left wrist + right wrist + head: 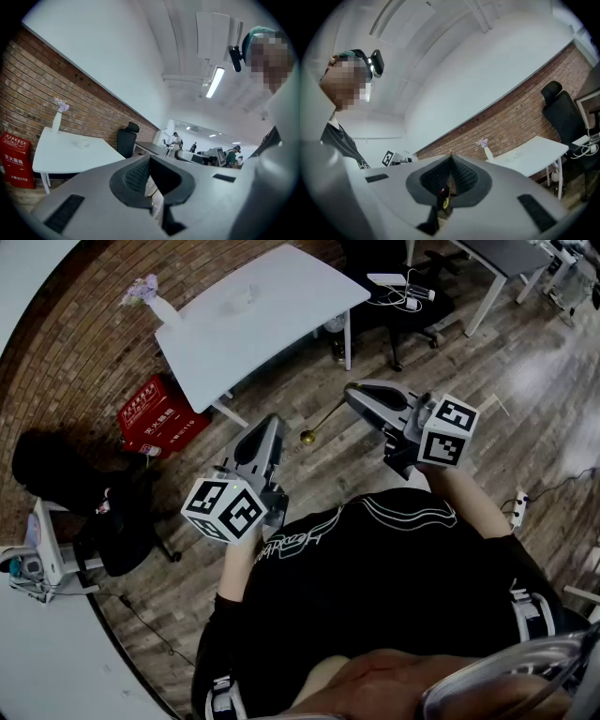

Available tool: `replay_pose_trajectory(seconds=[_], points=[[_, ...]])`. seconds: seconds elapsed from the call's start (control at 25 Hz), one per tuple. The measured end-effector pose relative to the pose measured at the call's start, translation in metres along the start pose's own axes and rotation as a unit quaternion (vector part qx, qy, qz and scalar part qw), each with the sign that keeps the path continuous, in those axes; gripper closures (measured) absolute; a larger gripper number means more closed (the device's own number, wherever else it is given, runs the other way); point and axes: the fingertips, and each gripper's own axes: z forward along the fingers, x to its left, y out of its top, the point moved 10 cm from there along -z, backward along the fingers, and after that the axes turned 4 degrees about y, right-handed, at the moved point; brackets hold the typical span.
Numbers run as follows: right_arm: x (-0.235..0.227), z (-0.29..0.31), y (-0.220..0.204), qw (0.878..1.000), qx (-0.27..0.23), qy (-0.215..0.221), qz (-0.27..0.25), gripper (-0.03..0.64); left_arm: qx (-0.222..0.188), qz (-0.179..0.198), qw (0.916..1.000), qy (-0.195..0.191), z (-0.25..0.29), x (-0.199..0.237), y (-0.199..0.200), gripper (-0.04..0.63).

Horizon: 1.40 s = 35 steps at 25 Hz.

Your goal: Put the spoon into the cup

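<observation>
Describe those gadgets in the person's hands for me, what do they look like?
The left gripper and right gripper are grey tapering shells with dark ribbed pads, each bearing a white cube with black square markers. The person's top is black with white print.

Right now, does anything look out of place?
Yes: the spoon is pinched in the right gripper, sticking out over the floor, well short of the table. Nothing looks spilled or damaged.
</observation>
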Motion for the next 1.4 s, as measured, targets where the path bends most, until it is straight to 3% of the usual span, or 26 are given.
replay_pose_trajectory(seconds=[0.68, 1.4], points=[[0.006, 0.021, -0.007, 1.0, 0.008, -0.006, -0.006, 0.618, -0.006, -0.003, 0.9999, -0.008, -0.01, 0.019, 0.002, 0.592], [0.001, 0.067, -0.019, 0.999, -0.009, -0.036, 0.004, 0.618, -0.018, -0.007, 0.9997, -0.017, -0.025, 0.081, 0.017, 0.592]])
